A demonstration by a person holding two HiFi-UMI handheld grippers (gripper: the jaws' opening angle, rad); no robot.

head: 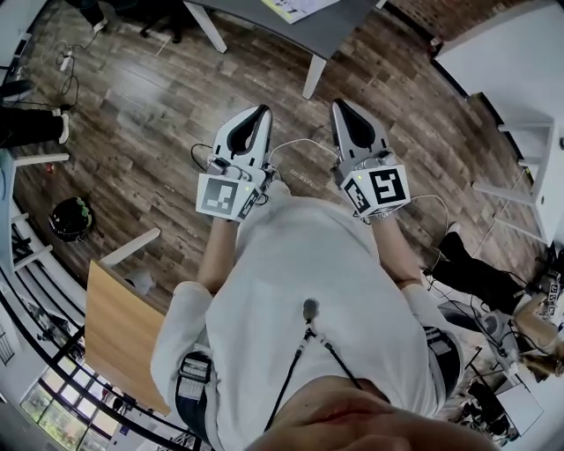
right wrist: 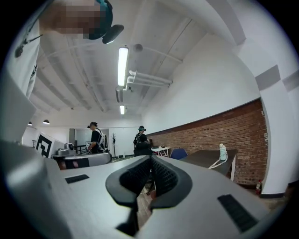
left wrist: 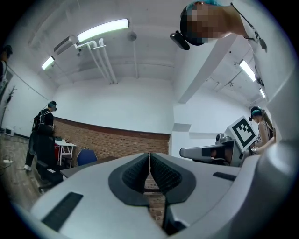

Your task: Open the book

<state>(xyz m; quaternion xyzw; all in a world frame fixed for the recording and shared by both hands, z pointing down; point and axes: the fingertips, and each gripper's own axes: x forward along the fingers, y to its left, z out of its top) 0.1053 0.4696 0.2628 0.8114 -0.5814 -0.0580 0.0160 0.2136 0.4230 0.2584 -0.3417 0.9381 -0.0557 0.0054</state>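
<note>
I hold both grippers level in front of my chest, side by side above the wooden floor. The left gripper (head: 262, 113) (left wrist: 149, 156) is shut with its black pads pressed together and nothing between them. Shut and empty as well is the right gripper (head: 339, 106) (right wrist: 150, 158). Ahead stands a grey table (head: 330, 31) on white legs. On it, at the picture's top edge, lies a flat pale thing with yellow print (head: 295, 7); whether it is the book I cannot tell. Both grippers are well short of the table.
A wooden board (head: 123, 326) lies low at the left, near a black bin (head: 70, 218). Cables trail over the floor (head: 70, 84). A white table (head: 520, 62) stands at the right. Other people (right wrist: 96, 140) stand farther off in the room, by a brick wall (right wrist: 224, 133).
</note>
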